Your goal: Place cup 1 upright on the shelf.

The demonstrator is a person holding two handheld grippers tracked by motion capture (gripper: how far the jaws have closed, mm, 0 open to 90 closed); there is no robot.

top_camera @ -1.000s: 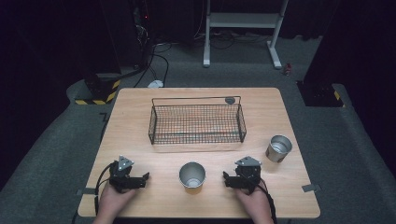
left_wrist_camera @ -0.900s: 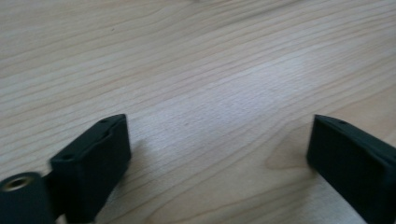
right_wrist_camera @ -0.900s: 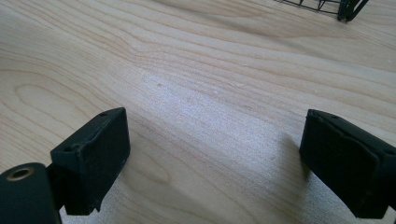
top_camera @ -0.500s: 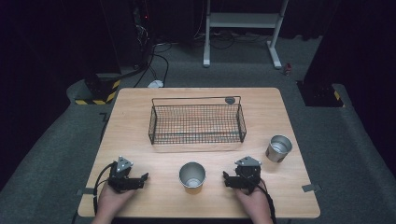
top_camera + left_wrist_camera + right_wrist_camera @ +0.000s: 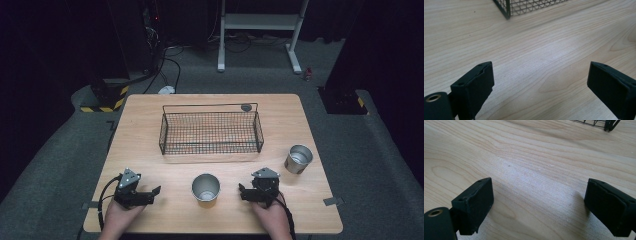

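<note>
On the wooden table point(image 5: 150, 125), my left gripper point(image 5: 156, 193) lies at the front left, pointing right towards a metal cup point(image 5: 205, 189) that stands upright at the front centre. Its jaws have just been opening, and in the left gripper view the left gripper point(image 5: 540, 82) is open over bare wood with nothing between its jaws. My right gripper point(image 5: 242, 193) rests at the front right, pointing left at the same cup. The right gripper point(image 5: 539, 202) is also open and empty. A second metal cup point(image 5: 298, 158) stands near the right edge.
A black wire basket point(image 5: 210, 131) sits mid-table, behind the centre cup, with a small dark round thing point(image 5: 245, 107) at its far right corner. Basket corners show in the left gripper view point(image 5: 506, 10) and in the right gripper view point(image 5: 609, 125). Bare wood lies between basket and grippers.
</note>
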